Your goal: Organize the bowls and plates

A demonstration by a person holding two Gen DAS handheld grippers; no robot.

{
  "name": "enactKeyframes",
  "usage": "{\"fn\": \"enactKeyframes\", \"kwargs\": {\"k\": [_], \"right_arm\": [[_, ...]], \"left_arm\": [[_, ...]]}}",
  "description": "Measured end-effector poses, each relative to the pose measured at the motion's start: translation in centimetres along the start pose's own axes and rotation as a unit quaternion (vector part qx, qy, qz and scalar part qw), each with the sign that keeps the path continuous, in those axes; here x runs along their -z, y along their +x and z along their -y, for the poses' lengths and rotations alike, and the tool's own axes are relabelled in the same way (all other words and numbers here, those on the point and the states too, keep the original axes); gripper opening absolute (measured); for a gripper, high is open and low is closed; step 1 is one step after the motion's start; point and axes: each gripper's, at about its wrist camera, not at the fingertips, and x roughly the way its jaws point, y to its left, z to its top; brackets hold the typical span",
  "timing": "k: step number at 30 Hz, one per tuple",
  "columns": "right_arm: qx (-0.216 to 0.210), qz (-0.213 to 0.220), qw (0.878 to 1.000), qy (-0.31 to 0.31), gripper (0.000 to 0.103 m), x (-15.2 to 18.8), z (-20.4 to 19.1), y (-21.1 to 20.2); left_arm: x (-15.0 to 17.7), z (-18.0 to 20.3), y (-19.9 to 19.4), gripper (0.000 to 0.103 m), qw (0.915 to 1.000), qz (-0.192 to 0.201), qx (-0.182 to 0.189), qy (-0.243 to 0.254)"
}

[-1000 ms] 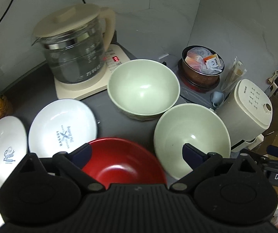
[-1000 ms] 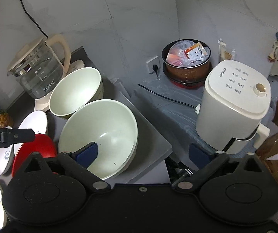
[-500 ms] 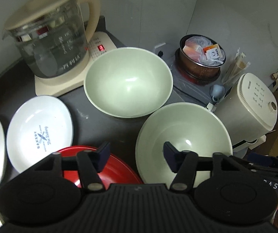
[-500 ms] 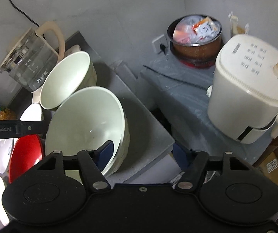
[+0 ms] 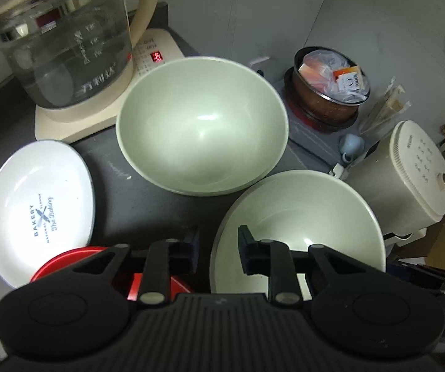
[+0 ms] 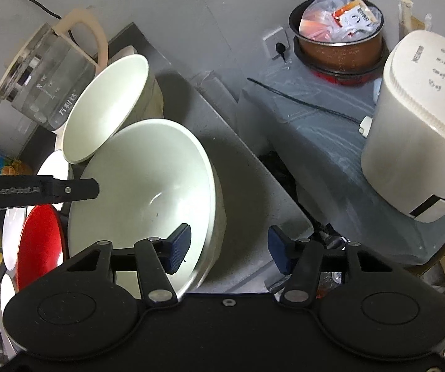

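Straddling both grippers: near pale-green ceramic bowl, empty, its rim between left gripper's narrowly parted pads and right gripper's wider-spread ones, neither visibly clamped.

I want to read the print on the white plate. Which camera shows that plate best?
The left wrist view: the white plate faces the camera, its "BAKERY" print readable. The right wrist view shows only slivers of white plates at the left edge, behind the left claw and the red bowl.
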Motion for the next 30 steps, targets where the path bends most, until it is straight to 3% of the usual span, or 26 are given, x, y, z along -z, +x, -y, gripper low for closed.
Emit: {"fn": "enactKeyframes", "kwargs": {"k": [4, 6, 9, 30], "right_arm": [[-0.004, -0.012, 1.0, 0.007, 0.037, 0.0, 0.2, 0.9], [-0.011, -0.019, 1.0, 0.01, 0.034, 0.2, 0.3, 1.5], [-0.025, -0.022, 0.999, 0.006, 0.015, 0.3, -0.1, 1.9], [0.001, 0.076, 0.997, -0.012, 0.015, 0.0, -3.5, -6.1]], "left_arm": [[-0.1, 0.0, 1.6, 0.017, 0.9997, -0.021, -0.001, -0.01], [-0.1, 0.0, 2.2, 0.013, 0.9996, -0.026, -0.009, -0.009], [-0.2, -0.3, 2.3, 0.012, 0.9993, -0.031, 0.0, -0.019], [0.2, -0.8, -6.2, 0.009, 0.9973, 0.038, 0.061, -0.016]]}}
